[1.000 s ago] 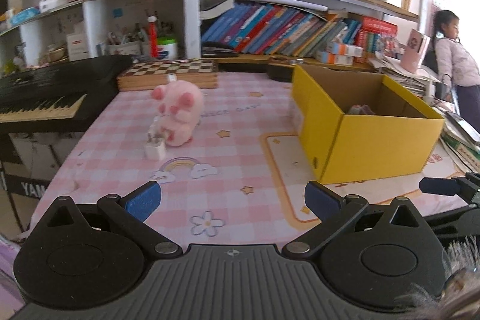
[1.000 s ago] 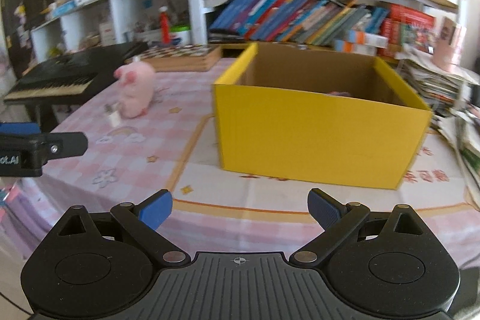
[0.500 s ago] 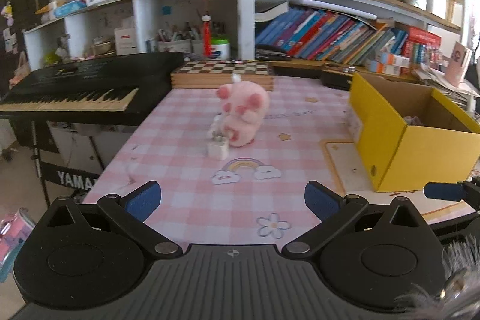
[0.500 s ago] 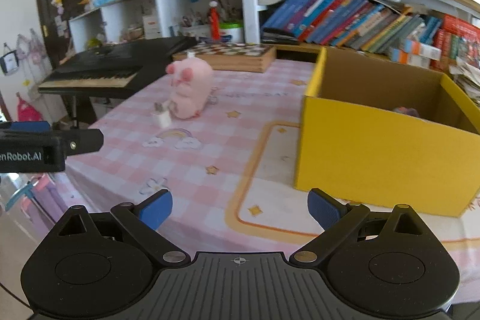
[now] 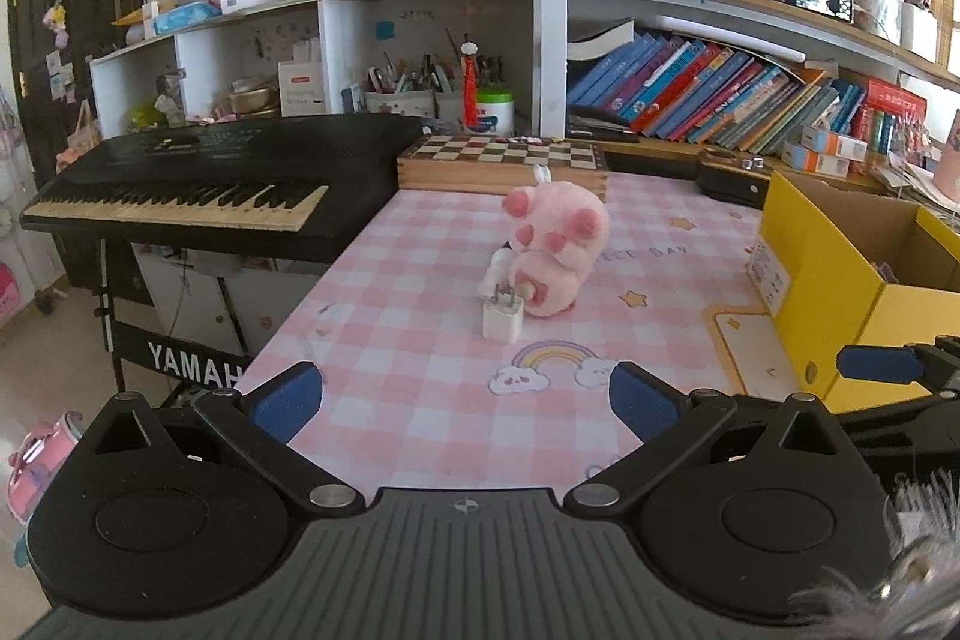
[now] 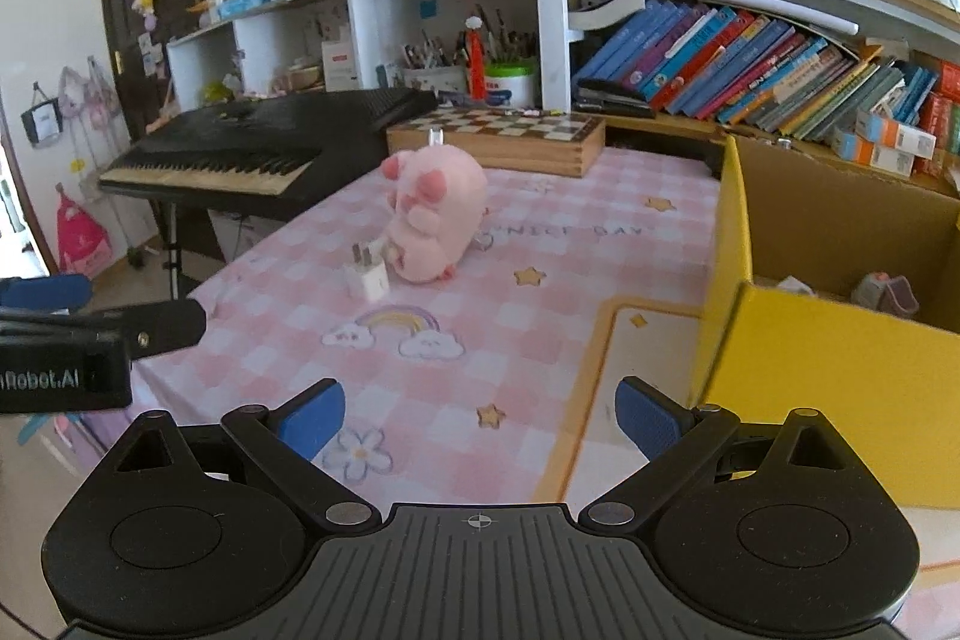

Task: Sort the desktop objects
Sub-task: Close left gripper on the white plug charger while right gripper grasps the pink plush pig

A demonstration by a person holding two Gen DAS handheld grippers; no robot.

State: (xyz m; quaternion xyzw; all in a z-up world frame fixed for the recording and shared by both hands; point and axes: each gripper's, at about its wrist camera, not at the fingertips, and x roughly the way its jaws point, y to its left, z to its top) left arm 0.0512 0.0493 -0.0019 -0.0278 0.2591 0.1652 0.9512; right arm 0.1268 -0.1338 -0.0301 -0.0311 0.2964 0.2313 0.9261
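White charger [image 5: 503, 317] touching pink plush [image 5: 558, 249] — yellow box [image 5: 852, 292] well apart.

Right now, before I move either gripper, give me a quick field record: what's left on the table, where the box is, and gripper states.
left gripper: open, empty, hovering over the near table edge
right gripper: open, empty, beside the box
pink plush toy: on the pink checked tablecloth, mid-table, in front of the chessboard box
white charger plug: against the plush's near side, prongs up
yellow box: right side of table, open top, small items already inside
keyboard: left of the table
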